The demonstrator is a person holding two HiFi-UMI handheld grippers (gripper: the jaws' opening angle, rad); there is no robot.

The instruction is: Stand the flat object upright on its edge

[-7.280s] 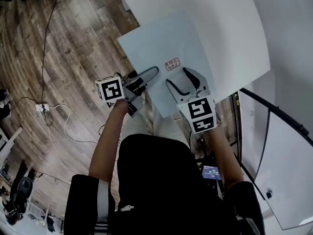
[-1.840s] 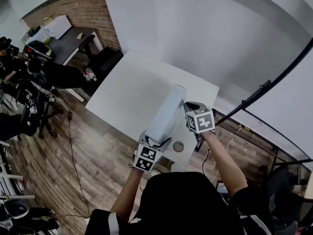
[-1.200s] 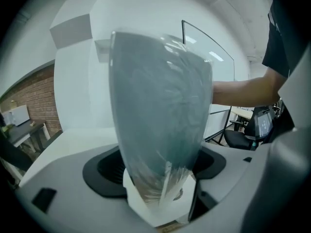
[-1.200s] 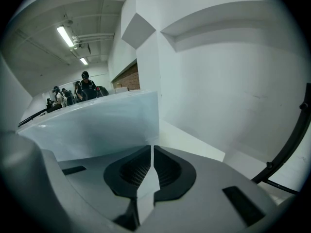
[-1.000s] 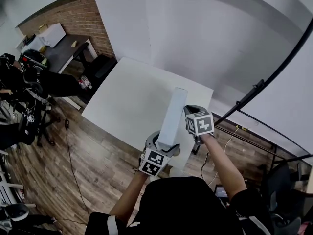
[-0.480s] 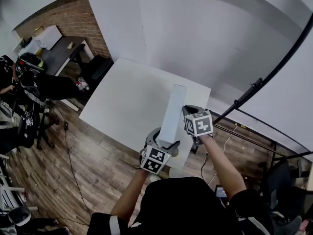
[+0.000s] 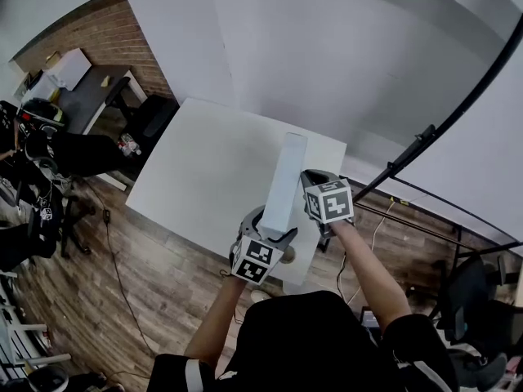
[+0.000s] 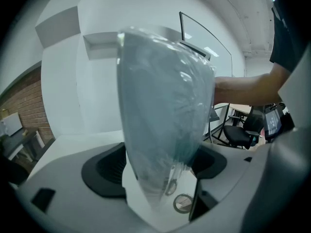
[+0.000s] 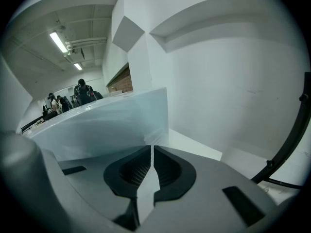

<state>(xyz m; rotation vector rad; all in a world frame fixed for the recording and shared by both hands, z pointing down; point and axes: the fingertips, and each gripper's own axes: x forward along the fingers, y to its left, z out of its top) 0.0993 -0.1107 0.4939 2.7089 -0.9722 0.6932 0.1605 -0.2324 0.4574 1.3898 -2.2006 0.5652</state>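
Nearest, the person's black-clad shoulders fill the bottom of the head view, with both forearms reaching forward. The left tool [image 7: 268,231] sits at the near edge of the white tabletop [image 7: 196,178]. Its jaws stand fairly wide apart with the bottom of the flat object [image 7: 284,178] between them. Both dark pads [image 8: 104,171] lie against the flat object's film-wrapped sides, so it is grasped there. A small round disc [image 8: 183,203] lies on the tabletop just below that grip.

Slightly farther and to the right, the right tool [image 7: 310,188] is clenched almost fully. It pinches the thin right-hand edge of the flat object, where the film creases into the slit between the jaws.

The flat object is a pale blue sheet. It stands upright on edge between the two tools, rising over the tabletop's near right part. Whether its lower edge touches the tabletop cannot be told.

Beyond are a wooden floor [image 7: 139,276], a white wall, a brick wall [image 7: 90,23] and a dark desk [image 7: 82,96].
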